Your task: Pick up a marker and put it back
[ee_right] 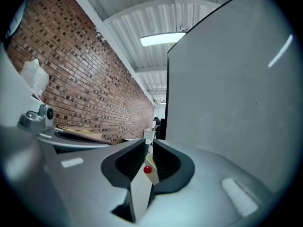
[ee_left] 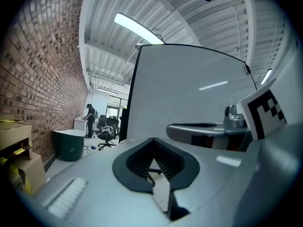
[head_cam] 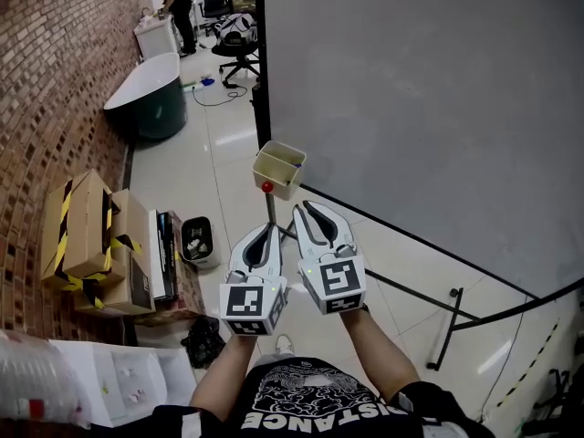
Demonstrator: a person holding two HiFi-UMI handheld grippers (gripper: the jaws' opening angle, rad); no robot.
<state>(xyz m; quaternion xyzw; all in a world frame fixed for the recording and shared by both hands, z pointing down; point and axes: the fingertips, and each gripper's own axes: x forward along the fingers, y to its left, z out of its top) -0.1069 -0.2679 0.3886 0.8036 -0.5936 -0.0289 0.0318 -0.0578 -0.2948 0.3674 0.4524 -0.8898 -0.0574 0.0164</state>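
Both claws empty, aimed at the small box just beyond them on the whiteboard edge, likely housing the unseen marker: left claw closed tip to tip, right claw slightly parted, probably readied for reaching in.

Tiled floor carries cardboard boxes; a bin.

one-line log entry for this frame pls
left claw: shut, empty | right claw: slightly open, empty, aimed at beige holder | marker: none held

light: bright, ceiling tube | gripper views: fisheye, dark corners
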